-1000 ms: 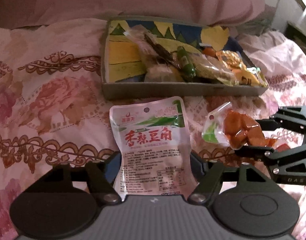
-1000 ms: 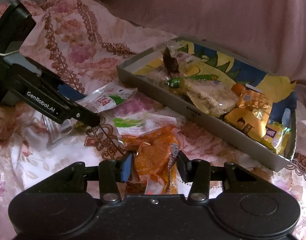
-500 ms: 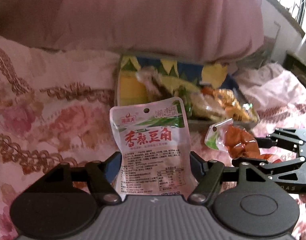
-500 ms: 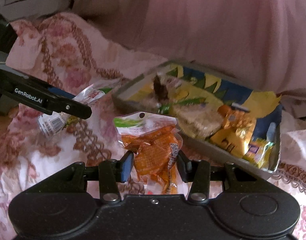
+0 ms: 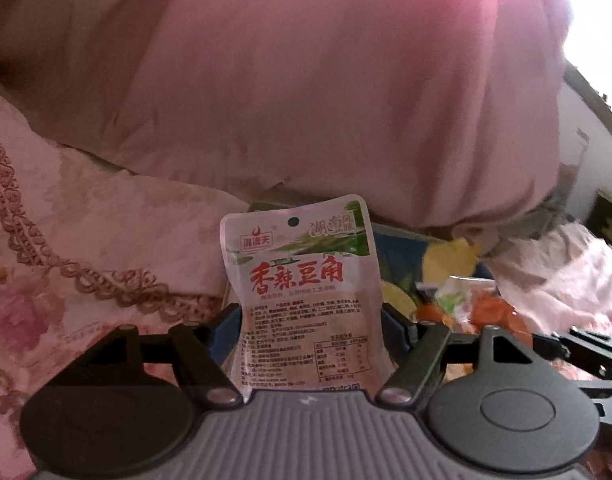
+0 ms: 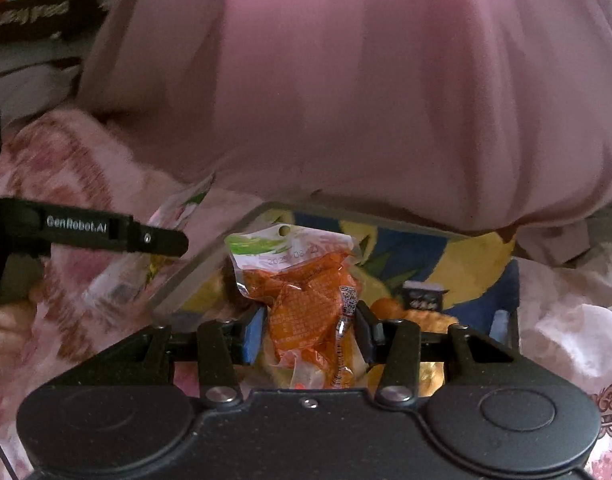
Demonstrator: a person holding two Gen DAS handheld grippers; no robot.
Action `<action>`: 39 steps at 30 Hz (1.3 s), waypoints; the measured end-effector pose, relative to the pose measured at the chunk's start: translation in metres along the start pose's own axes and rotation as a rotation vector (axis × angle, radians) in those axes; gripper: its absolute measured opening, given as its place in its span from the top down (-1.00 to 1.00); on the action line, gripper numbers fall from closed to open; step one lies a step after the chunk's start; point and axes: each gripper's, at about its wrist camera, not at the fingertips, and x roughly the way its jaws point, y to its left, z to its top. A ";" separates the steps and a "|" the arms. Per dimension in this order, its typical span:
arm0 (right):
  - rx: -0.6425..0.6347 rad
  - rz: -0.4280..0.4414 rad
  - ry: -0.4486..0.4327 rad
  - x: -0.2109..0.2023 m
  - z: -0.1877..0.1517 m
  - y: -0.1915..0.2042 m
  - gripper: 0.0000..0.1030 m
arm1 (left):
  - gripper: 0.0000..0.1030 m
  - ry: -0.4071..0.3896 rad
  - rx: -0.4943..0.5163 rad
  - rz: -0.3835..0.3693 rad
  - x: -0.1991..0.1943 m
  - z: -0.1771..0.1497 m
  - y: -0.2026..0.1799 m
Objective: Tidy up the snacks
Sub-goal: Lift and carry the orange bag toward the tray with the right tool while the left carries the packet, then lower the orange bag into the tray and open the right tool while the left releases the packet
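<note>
My left gripper (image 5: 306, 324) is shut on a white snack pouch with red Chinese lettering (image 5: 302, 280) and holds it upright in the air near the tray. My right gripper (image 6: 309, 328) is shut on a clear pouch of orange snacks (image 6: 306, 300) and holds it over the tray's near edge. The grey tray with a blue and yellow lining (image 6: 426, 252) holds several snack packs (image 6: 422, 304). The orange pouch also shows blurred in the left wrist view (image 5: 482, 304). The left gripper's fingers (image 6: 154, 240) show at the left of the right wrist view.
A large pink pillow (image 5: 346, 100) rises right behind the tray. The floral bedspread (image 5: 86, 240) lies all around. Dark printed items (image 6: 34, 12) sit at the far upper left. A bright window (image 5: 602, 20) is at the right.
Both grippers have lifted their pouches off the bedspread and moved forward to the tray. The views have tilted up, so the pillow fills more of them.
</note>
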 end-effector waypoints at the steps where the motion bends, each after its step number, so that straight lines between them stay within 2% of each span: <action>1: 0.017 -0.008 -0.006 0.004 0.002 -0.004 0.06 | -0.48 -0.005 -0.008 0.001 0.005 0.002 0.000; 9: 0.096 -0.061 -0.004 0.039 0.013 -0.024 0.06 | -0.49 -0.031 -0.006 0.043 0.044 0.014 -0.002; 14: 0.102 -0.077 0.027 0.053 0.008 -0.027 0.06 | -0.49 -0.003 -0.016 0.072 0.060 0.011 0.006; 24: 0.081 -0.073 0.059 0.068 -0.001 -0.023 0.06 | -0.51 0.006 -0.005 0.089 0.071 0.006 0.010; 39: 0.064 -0.085 0.083 0.082 0.001 -0.020 0.04 | -0.56 0.030 0.085 0.104 0.091 -0.001 -0.003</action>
